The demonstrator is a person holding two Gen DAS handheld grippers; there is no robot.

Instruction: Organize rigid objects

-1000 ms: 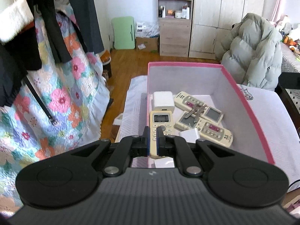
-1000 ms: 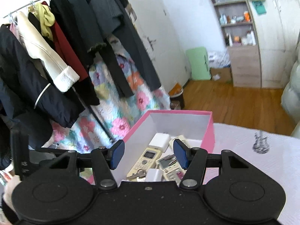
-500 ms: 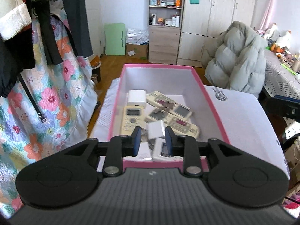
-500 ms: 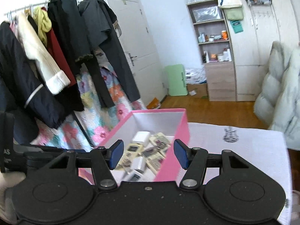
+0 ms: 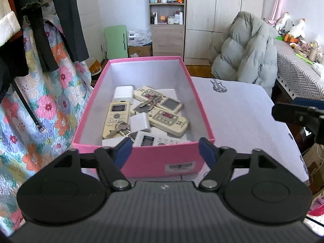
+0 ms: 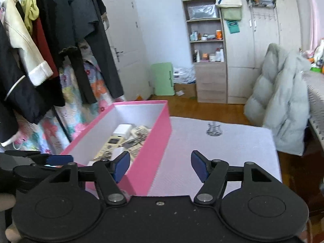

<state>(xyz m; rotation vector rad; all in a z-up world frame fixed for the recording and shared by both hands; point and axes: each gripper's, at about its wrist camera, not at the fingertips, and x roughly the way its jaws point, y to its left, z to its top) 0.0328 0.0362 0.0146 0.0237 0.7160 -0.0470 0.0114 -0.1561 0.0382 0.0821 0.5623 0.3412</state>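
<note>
The remotes point(image 5: 115, 119), keys point(image 5: 121, 128) and white blocks point(image 5: 123, 93) are gathered inside the pink box point(image 5: 162, 160), which stands on the white-covered table point(image 5: 243, 113). Nothing loose is seen on the cloth, so the task is judged nearly or wholly done. The left gripper point(image 5: 165, 151) is held wide and empty before the box's near wall; the right gripper point(image 6: 160, 165) is likewise spread wide and empty. The box's contents are laid out plainly only in the left view; the clothes rack point(image 6: 40, 40) is shown fully only in the right view.

A home bedroom: hung clothes point(image 6: 40, 46), wooden wardrobe point(image 6: 261, 46), toiletry-filled shelf point(image 5: 167, 2), plush toys point(image 5: 291, 28).
</note>
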